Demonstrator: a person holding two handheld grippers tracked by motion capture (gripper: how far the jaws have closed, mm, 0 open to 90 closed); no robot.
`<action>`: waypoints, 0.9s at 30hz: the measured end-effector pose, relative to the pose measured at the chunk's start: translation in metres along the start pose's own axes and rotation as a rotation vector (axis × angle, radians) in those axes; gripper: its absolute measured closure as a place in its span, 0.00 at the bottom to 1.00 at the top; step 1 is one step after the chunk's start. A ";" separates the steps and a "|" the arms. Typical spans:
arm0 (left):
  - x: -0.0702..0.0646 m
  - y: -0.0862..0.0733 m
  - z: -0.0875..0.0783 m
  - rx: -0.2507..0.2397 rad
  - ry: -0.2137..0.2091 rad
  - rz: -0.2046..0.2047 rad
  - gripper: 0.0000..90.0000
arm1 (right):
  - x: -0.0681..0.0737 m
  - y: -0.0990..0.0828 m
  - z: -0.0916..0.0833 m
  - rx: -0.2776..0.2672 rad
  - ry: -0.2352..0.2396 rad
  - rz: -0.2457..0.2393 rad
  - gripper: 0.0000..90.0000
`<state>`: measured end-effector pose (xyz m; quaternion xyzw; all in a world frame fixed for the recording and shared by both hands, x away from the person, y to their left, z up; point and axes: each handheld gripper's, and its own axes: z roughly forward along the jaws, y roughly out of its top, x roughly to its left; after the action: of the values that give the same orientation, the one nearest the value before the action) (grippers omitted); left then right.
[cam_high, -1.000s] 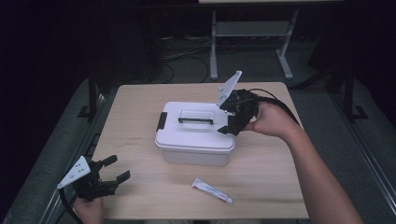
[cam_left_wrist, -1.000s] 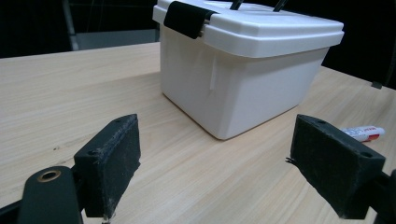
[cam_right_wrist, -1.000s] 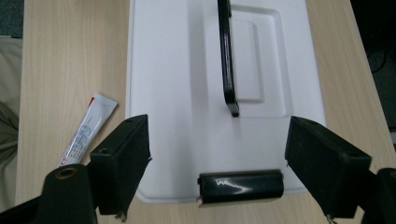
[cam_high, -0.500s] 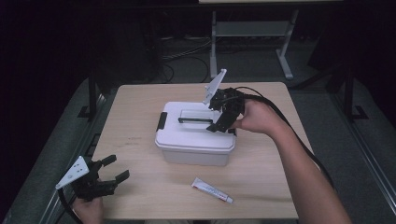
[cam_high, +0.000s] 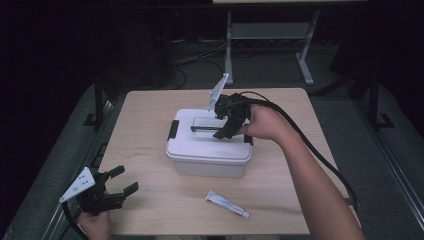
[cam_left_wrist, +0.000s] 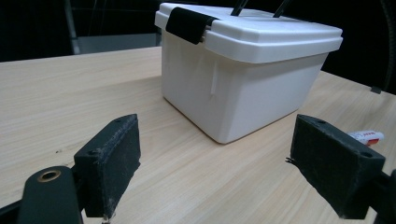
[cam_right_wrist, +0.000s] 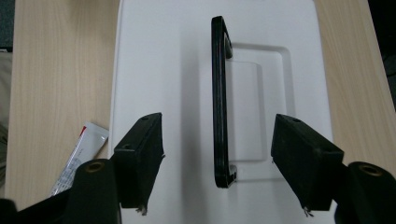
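A white lidded box (cam_high: 207, 150) stands mid-table, with a black handle (cam_high: 205, 128) lying in a recess on its lid. My right gripper (cam_high: 222, 131) points down over the lid. In the right gripper view its jaws straddle the handle (cam_right_wrist: 218, 93) lengthwise. The jaws have just been closing, with a gap still on each side of the handle, so the right gripper (cam_right_wrist: 217, 126) is open. My left gripper (cam_high: 124, 180) rests at the table's front left corner, open and holding nothing. In the left gripper view the left gripper (cam_left_wrist: 217, 130) faces the box (cam_left_wrist: 243, 84).
A small white tube (cam_high: 227, 204) lies near the front edge, in front of the box. A black latch (cam_high: 173, 130) clips the lid's left end. The right gripper's cable (cam_high: 320, 155) runs along the forearm. Bare wood surrounds the box.
My right gripper has moved left from the box's right end to over the handle, and its jaws have narrowed. The left gripper has stayed put.
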<state>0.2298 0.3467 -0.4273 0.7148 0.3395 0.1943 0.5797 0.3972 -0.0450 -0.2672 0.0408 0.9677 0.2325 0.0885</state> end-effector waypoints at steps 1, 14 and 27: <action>0.000 0.000 0.000 0.000 0.000 0.000 0.17 | -0.001 0.001 0.001 0.002 -0.002 -0.003 0.39; 0.000 0.000 0.000 0.001 -0.001 0.001 0.17 | -0.011 0.004 0.016 -0.016 0.029 0.009 0.63; 0.000 0.000 0.000 -0.002 -0.001 0.001 0.17 | -0.016 0.005 0.022 -0.029 0.057 0.020 0.80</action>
<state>0.2299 0.3472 -0.4271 0.7146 0.3388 0.1947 0.5803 0.4176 -0.0329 -0.2822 0.0427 0.9659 0.2485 0.0591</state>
